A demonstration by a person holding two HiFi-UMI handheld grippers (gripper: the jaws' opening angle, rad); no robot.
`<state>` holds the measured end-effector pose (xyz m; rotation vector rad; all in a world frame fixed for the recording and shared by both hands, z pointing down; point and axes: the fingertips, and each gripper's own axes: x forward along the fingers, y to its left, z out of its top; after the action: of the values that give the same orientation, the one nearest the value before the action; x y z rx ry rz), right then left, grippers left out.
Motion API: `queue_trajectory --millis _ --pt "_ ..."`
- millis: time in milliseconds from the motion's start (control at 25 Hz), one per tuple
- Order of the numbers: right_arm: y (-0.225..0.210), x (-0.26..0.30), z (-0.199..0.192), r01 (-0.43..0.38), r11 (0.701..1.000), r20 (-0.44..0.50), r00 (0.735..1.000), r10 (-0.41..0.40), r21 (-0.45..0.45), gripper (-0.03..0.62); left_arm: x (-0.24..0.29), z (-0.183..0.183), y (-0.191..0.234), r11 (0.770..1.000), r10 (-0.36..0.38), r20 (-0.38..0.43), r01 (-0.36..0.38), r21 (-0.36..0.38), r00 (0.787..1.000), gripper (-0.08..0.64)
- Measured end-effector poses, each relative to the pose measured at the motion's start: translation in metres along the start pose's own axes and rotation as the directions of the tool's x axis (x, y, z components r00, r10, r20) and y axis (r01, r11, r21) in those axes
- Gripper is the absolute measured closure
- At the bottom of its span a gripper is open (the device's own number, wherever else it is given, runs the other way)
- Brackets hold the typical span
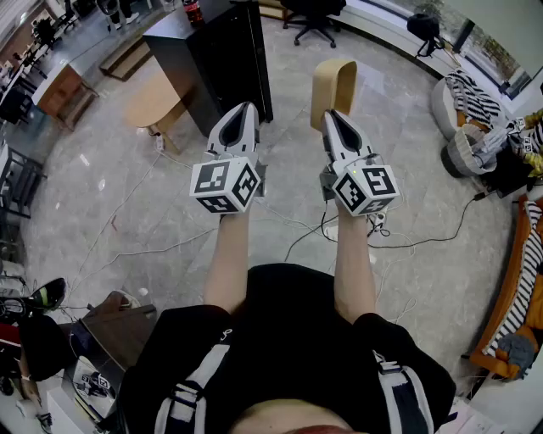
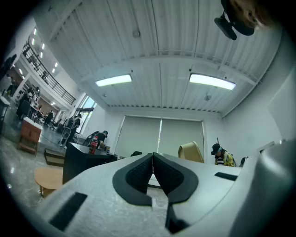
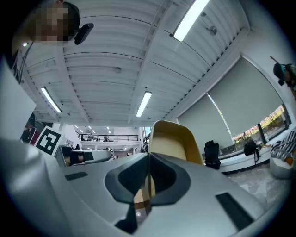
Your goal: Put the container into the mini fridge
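Marble floor (image 1: 127,212); left gripper (image 1: 245,110) and right gripper (image 1: 332,116) both clenched, black cabinet (image 1: 216,63) ahead.

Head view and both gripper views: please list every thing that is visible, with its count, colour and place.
cabinet: one, black, ahead on the left
bottle: one, red, on top of the cabinet
round table: one, light wood, left of the cabinet
curved chair: one, tan, ahead at centre right
office chair: one, black, far centre
striped cushions: several, black and white, far right
floor: grey stone, thin cables across it
forearms: two, bare, lower centre
left gripper: one, grey, shut, empty
right gripper: one, grey, shut, empty
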<state>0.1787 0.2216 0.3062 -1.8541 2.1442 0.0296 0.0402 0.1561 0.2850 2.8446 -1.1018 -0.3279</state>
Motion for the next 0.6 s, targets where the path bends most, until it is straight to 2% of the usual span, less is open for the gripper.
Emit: queue_trajectory --millis 120,320,480,600 --pt "-0.003 0.006 -0.007 0.007 1.000 -0.008 1.000 -0.007 -0.001 0.575 0.003 -0.005 0.008 1.000 0.000 -0.015 0.000 0.007 1.000 0.550" --pt "-0.010 0.030 -0.012 -0.029 0.999 0.019 0.999 0.029 0.026 0.575 0.015 -0.021 0.034 1.000 0.013 -0.038 -0.013 -0.008 0.999 0.550" --pt "-0.023 0.070 -0.036 -0.018 1.000 0.005 1.000 0.018 0.017 0.575 0.045 -0.044 0.080 0.998 0.045 -0.042 -0.047 -0.049 0.998 0.549" --pt "-0.049 0.113 -0.054 0.023 1.000 -0.003 1.000 -0.023 -0.016 0.575 0.092 -0.064 0.121 0.993 0.064 -0.026 -0.066 -0.094 0.998 0.550"
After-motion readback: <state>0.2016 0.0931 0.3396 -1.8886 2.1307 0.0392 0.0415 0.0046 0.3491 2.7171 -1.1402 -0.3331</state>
